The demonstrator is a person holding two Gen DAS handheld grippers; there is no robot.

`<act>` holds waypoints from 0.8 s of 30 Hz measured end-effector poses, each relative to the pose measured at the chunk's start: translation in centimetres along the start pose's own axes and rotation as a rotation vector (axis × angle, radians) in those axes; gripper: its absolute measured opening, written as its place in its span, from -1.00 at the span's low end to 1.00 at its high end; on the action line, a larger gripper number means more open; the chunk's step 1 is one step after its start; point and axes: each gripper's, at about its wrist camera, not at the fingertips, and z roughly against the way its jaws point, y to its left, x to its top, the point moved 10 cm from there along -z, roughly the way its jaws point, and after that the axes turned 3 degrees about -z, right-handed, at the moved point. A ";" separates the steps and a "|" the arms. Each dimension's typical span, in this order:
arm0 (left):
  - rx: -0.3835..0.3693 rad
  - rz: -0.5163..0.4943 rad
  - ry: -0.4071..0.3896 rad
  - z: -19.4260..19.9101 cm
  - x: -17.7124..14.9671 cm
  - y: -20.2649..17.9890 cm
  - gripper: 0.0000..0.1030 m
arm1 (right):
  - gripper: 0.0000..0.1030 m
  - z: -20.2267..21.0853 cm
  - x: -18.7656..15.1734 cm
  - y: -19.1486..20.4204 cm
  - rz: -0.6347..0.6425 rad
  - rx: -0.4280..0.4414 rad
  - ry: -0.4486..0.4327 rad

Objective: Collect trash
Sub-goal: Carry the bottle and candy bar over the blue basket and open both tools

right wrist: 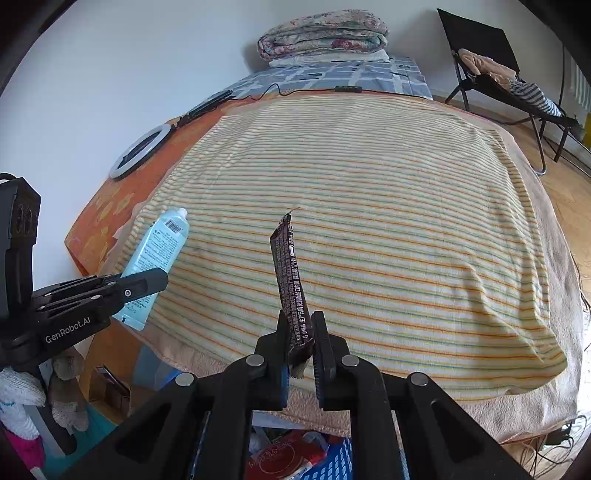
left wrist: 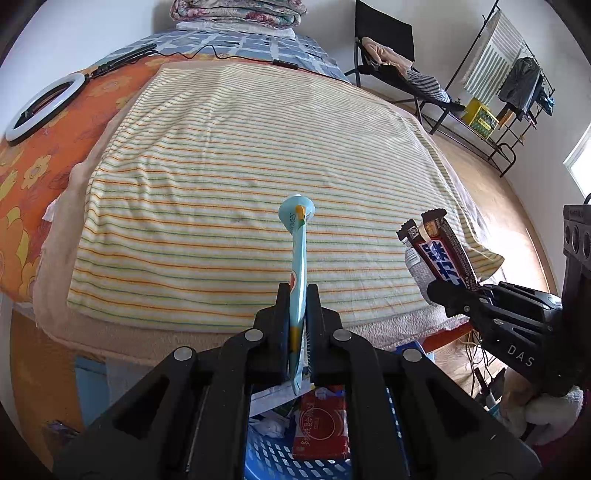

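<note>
My left gripper is shut on a flattened light-blue tube, which stands up between its pads over the near edge of the bed; from the right wrist view the same tube shows its printed back, with the left gripper clamped across it. My right gripper is shut on a dark brown candy bar wrapper; in the left wrist view that wrapper shows its blue and red face, held by the right gripper. Below both grippers sits a blue basket holding a red packet and crumpled paper.
A striped yellow blanket covers the bed, with an orange flowered sheet at the left. A white ring light and its cable lie there. Folded quilts sit at the far end. A black folding chair and clothes rack stand on the wooden floor at right.
</note>
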 end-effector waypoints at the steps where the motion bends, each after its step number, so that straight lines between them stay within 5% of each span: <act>1: -0.004 -0.003 0.004 0.2 -0.7 -0.3 -0.90 | -0.84 0.3 -0.7 0.1 -0.003 0.005 0.001; 13: -0.036 -0.023 0.080 0.6 -8.5 -2.7 -0.90 | -0.84 2.5 -8.2 1.5 -0.018 0.018 0.030; 24: -0.052 -0.034 0.141 0.1 -12.4 -3.5 -0.90 | -0.84 2.2 -12.1 2.4 0.001 0.011 0.075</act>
